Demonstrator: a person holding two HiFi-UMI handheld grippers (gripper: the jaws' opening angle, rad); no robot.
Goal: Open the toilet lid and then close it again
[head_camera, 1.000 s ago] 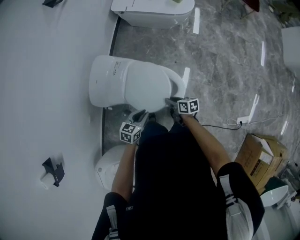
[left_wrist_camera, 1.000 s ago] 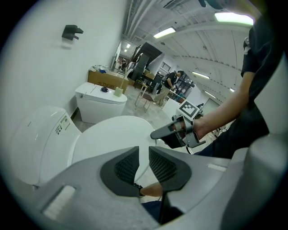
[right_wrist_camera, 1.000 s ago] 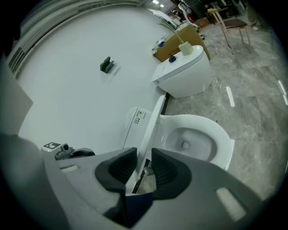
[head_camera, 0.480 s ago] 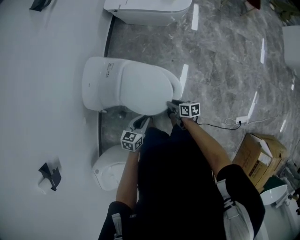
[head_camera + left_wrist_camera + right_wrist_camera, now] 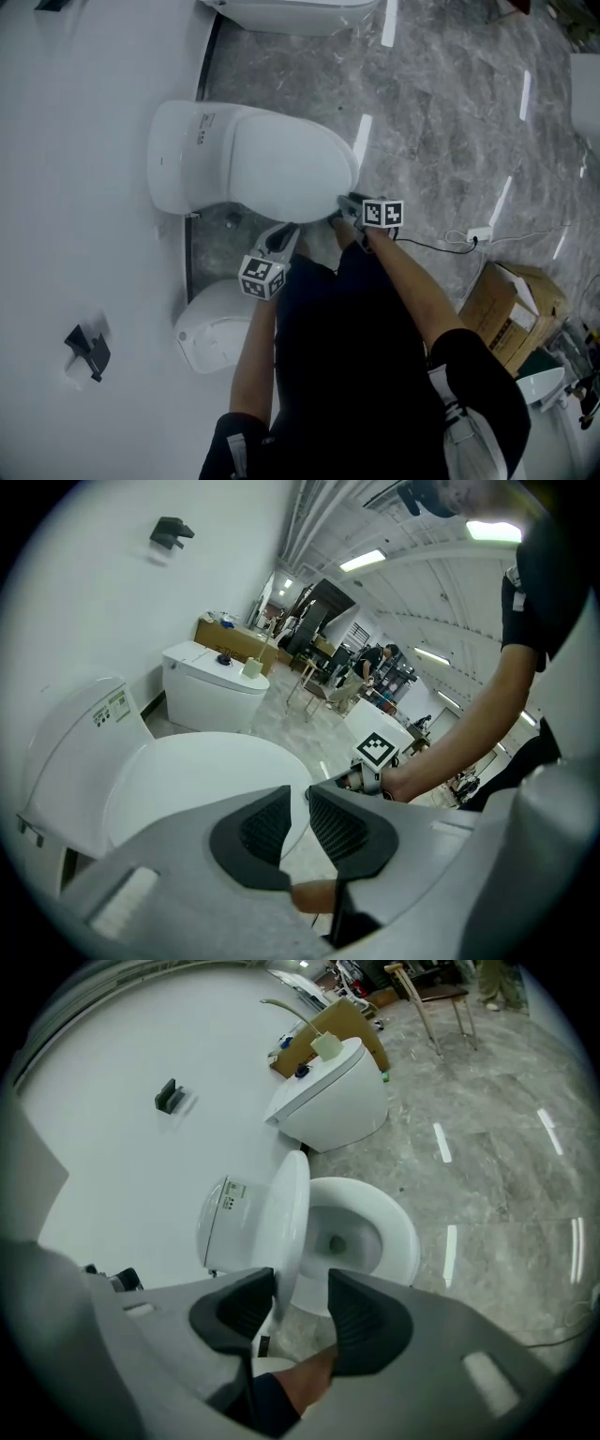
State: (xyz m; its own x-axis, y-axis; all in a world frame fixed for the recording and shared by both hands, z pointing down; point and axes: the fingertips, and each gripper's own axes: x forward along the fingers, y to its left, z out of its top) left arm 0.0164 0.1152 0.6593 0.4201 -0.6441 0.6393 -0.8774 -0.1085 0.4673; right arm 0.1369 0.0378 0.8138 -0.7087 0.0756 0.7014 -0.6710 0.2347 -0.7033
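- The toilet lid (image 5: 286,1208) is standing raised off the bowl (image 5: 380,1232), hinged at the tank end and tilting up. From the head view it is covering most of the seat opening.
- The lid's front edge is sitting between the pads of the right gripper (image 5: 302,1288). Its jaws are opening, and the edge is lying close to one pad and clear of the other.
- The right gripper (image 5: 342,206) is reaching to the lid's front rim, pointing downward, with its marker cube facing up. The right forearm (image 5: 412,281) is stretching out straight from the body.
- The left gripper (image 5: 285,231) is hovering just beside the toilet's near flank, lower in the head view than the right one and touching nothing. It is angling down toward the lid (image 5: 187,780).
- Its jaws are barely apart, leaving a thin slit with nothing in it.
- The left forearm (image 5: 253,347) is hanging close against the torso.
- A second toilet (image 5: 328,1096) is standing farther along the white wall (image 5: 75,187).
- A cardboard box (image 5: 511,309) is sitting on the grey stone floor (image 5: 450,94), well apart to the person's right.
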